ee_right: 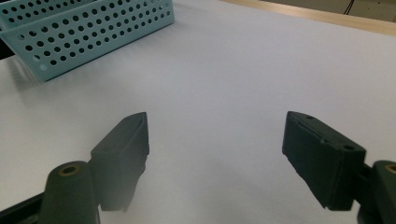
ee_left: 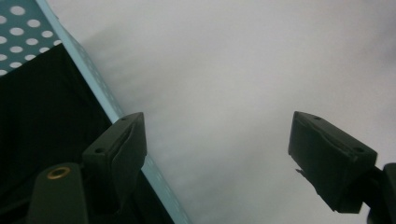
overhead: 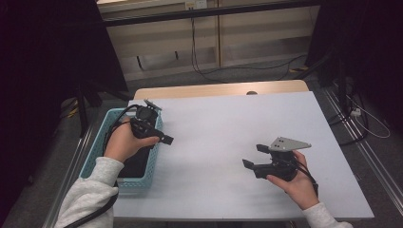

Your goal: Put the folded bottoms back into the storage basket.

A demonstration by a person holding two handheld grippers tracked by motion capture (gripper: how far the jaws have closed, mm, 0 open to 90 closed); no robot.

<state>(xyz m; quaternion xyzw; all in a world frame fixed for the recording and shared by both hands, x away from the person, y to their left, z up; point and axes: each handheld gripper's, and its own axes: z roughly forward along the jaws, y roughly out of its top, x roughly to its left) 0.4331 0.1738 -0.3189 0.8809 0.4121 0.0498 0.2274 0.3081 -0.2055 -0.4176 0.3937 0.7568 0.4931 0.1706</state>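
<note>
Two claws are held over a white tabletop [overhead: 228, 123], one in each hand. The left claw [overhead: 161, 137] is seen at the near right rim of a light-blue perforated basket [overhead: 154, 159] that stands at the tabletop's left edge; its jaws are spread apart with nothing between them, one jaw above the basket's rim and the other above bare tabletop. A dark object [overhead: 135, 164] is seen lying inside the basket. The right claw [overhead: 254, 156] is held well apart from the basket, over the tabletop's right half, pointed towards it; its jaws are likewise released and empty
</note>
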